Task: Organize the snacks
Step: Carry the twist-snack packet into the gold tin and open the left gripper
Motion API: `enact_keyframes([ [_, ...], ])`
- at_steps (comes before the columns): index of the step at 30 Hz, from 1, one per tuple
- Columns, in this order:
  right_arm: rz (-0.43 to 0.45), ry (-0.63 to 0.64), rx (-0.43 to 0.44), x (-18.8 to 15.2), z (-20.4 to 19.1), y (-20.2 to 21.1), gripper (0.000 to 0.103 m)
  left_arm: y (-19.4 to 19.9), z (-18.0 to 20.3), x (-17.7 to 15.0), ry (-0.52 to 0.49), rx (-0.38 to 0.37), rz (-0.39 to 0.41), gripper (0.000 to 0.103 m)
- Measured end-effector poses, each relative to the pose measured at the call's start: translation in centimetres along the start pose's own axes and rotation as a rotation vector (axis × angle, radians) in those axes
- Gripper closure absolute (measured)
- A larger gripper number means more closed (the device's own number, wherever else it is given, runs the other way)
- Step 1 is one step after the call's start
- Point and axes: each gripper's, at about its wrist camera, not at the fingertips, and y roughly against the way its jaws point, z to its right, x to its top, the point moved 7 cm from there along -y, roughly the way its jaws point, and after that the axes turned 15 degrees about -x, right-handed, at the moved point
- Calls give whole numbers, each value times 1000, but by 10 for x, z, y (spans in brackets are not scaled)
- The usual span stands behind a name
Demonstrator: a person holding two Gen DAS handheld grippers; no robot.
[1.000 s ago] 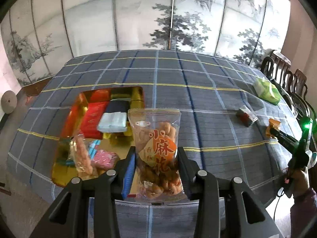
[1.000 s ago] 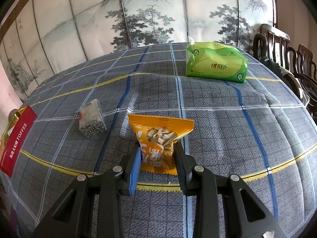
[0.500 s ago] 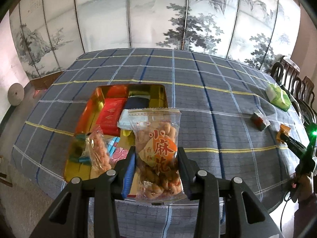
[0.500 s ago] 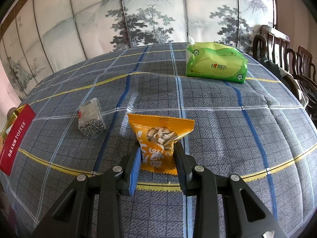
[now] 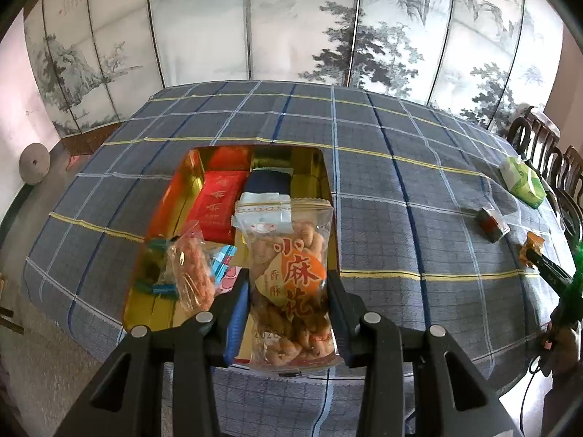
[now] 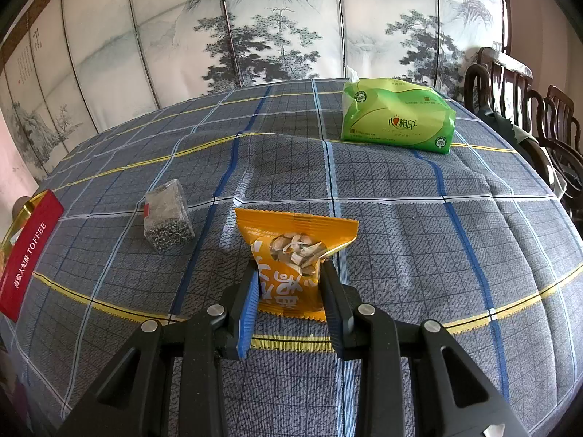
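My left gripper (image 5: 288, 291) is shut on a clear bag of fried dough twists (image 5: 291, 276) and holds it above the near right part of a gold tray (image 5: 171, 196). The tray holds a red box (image 5: 218, 204), a dark packet (image 5: 267, 182), a white packet (image 5: 262, 200) and a clear bag of pink snacks (image 5: 191, 269). My right gripper (image 6: 289, 284) is shut on an orange snack packet (image 6: 291, 255) just above the plaid tablecloth. It also shows at the far right of the left wrist view (image 5: 532, 247).
A small clear pack of dark seeds (image 6: 165, 215) lies left of the orange packet, also seen in the left wrist view (image 5: 492, 222). A green tissue pack (image 6: 397, 120) sits at the back right. A red toffee box (image 6: 27, 255) stands at the left edge. Wooden chairs (image 6: 528, 109) line the right side.
My left gripper with the dough-twist bag has moved left, over the gold tray. The right gripper and its orange packet have stayed in place.
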Motion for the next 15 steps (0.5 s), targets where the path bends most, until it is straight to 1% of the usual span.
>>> enact_keyframes([
  [5, 0, 0, 0, 0, 0, 0, 73, -1, -2, -1, 2, 7, -4, 63],
  [15, 1, 3, -2, 0, 0, 0, 73, -3, -10, -3, 19, -4, -7, 63],
])
